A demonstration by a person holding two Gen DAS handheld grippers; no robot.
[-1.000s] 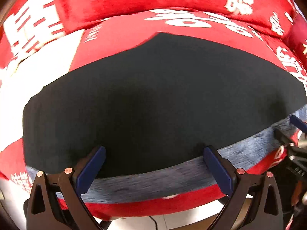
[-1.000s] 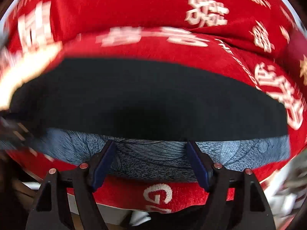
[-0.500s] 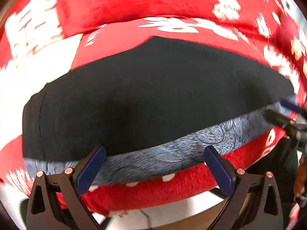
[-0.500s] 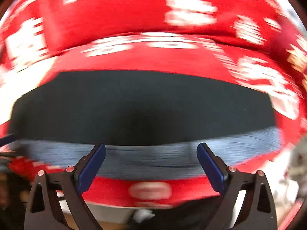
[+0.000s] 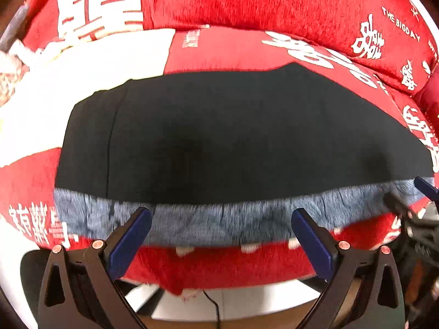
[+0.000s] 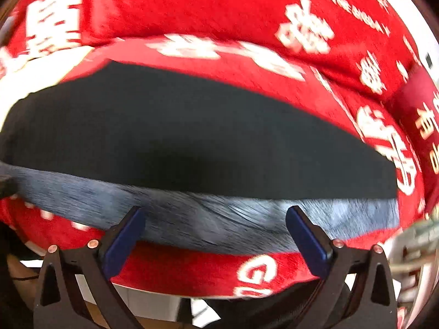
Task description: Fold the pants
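Note:
Black pants (image 5: 233, 137) lie folded flat on a red blanket, with a grey-blue fleece lining strip (image 5: 260, 216) showing along their near edge. My left gripper (image 5: 219, 213) hovers open above that strip, its pads touching no cloth. In the right wrist view the same pants (image 6: 192, 137) and fleece strip (image 6: 214, 224) fill the middle. My right gripper (image 6: 215, 211) has its jaws opening wide above the strip, with nothing pinched between them. One blue fingertip of the right gripper (image 5: 424, 187) pokes in at the right edge of the left wrist view.
The red blanket (image 5: 233, 46) with white characters covers a soft seat. A red cushion (image 5: 274, 2) rises behind the pants, and a white patch (image 5: 82, 71) lies to their left. Below the front edge are pale floor and a thin black cable (image 5: 212, 305).
Both grippers have drawn back toward the near edge, so more fleece strip and red front edge show. The right jaws have spread wider. The left jaws stay wide.

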